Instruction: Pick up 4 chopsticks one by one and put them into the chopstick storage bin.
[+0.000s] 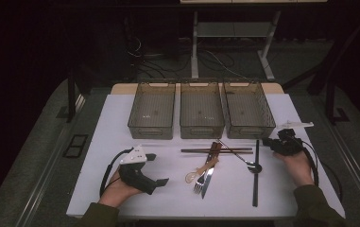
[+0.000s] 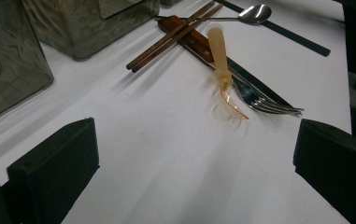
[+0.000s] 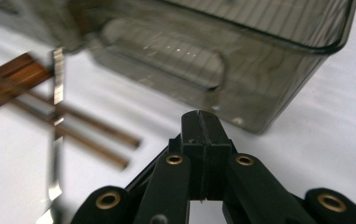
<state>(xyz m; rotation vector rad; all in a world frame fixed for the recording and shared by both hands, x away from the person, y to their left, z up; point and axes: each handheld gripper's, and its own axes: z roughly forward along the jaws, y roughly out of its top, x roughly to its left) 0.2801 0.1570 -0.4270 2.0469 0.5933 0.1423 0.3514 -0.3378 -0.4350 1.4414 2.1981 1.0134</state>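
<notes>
Left gripper (image 1: pixel 160 169), jaws wide apart, faces the amber spoon (image 2: pixel 222 60) lying across knife and fork mid-table, best approached low and square to its handle, while the right gripper (image 3: pixel 202 125) rests closed beside the bins (image 1: pixel 201 113).

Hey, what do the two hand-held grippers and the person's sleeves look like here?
Both are black. The left hand-held gripper has broad, blocky black jaws, a pale grey three-cornered plate on top and a black cable looping from it. The right hand-held gripper has black linkage arms with brass-coloured rivets, a pale plate above and a black cable. The person wears olive-green sleeves.
</notes>
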